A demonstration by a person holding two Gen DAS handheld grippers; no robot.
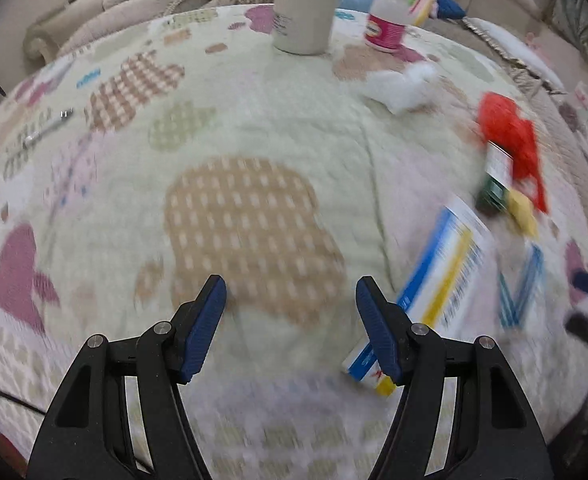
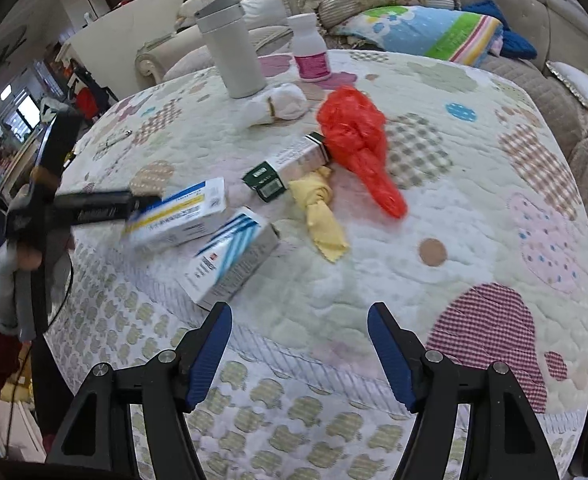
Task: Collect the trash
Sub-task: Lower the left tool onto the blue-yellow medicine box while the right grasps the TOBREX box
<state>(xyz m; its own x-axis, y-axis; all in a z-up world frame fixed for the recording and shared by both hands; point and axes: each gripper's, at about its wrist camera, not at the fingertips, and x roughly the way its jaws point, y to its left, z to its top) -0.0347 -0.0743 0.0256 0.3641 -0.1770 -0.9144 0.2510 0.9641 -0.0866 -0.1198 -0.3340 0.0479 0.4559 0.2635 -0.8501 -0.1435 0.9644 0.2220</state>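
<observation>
Trash lies on a quilted table cover (image 2: 474, 208): a blue-and-yellow box (image 2: 182, 216), a blue-striped box (image 2: 234, 256), a green-ended carton (image 2: 290, 164), a knotted yellow cloth (image 2: 322, 208), a red plastic bag (image 2: 358, 136) and a white wad (image 2: 278, 106). My left gripper (image 1: 290, 320) is open; its right finger is just beside the blue-and-yellow box (image 1: 438, 280), and it shows blurred in the right wrist view (image 2: 106, 206). My right gripper (image 2: 298, 344) is open and empty near the table's front edge, just short of the striped box.
A grey tumbler (image 2: 234, 48) and a white bottle with a pink label (image 2: 312, 50) stand at the far side. A small metal item (image 1: 48, 126) lies at the left. Sofas, cushions and a folded blanket (image 2: 426, 32) surround the table.
</observation>
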